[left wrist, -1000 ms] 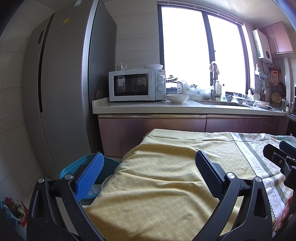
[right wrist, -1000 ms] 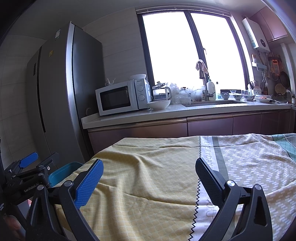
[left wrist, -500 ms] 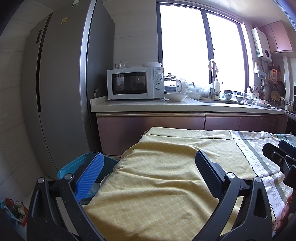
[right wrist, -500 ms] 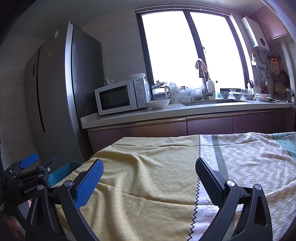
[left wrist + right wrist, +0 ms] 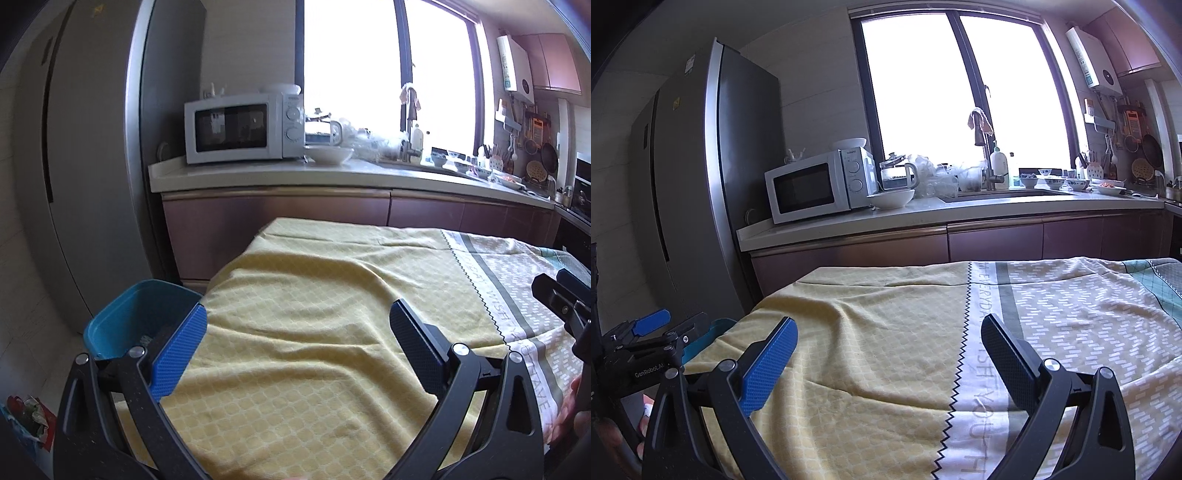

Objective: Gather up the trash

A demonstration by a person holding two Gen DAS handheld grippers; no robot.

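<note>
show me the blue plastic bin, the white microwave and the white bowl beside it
blue plastic bin [image 5: 122, 325], left wrist view, inner wall
white microwave [image 5: 231, 127], left wrist view, door window
white bowl [image 5: 891, 199], right wrist view, outer side

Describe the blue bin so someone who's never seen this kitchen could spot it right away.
Find the tall grey fridge, then look down to the floor at its foot, beside the table draped in a yellow cloth. The blue bin sits there, open-topped; it is the only bright teal-blue container down there.
</note>
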